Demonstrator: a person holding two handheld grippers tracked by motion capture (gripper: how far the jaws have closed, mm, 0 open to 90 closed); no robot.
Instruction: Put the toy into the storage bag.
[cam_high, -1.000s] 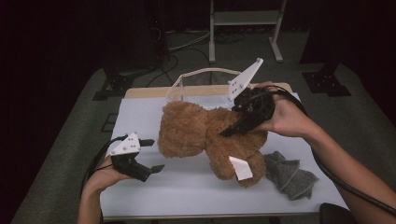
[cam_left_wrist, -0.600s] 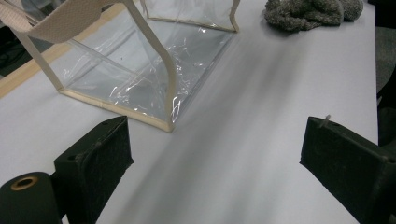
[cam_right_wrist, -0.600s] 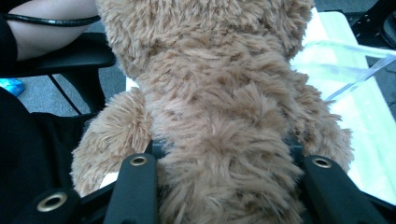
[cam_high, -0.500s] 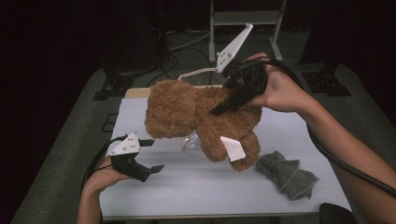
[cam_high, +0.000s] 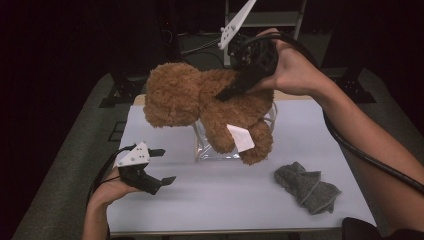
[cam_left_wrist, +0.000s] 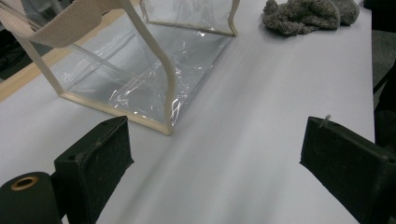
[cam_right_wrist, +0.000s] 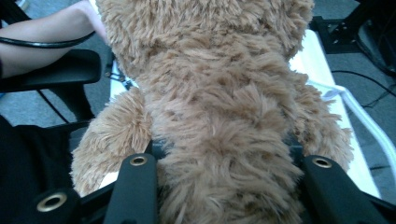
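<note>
Right gripper (cam_high: 235, 90) clamps the teddy bear (cam_high: 200, 107): brown, shaggy plush, rounded limbs, white tag. Left gripper (cam_high: 156, 167) jaws apart, empty, near left.

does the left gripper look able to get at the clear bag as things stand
Probably yes. The left gripper sits open on the table with bare tabletop between its jaws and the near corner of the clear bag. The teddy bear hangs above the bag in the right gripper, so it may crowd the bag's top.
</note>
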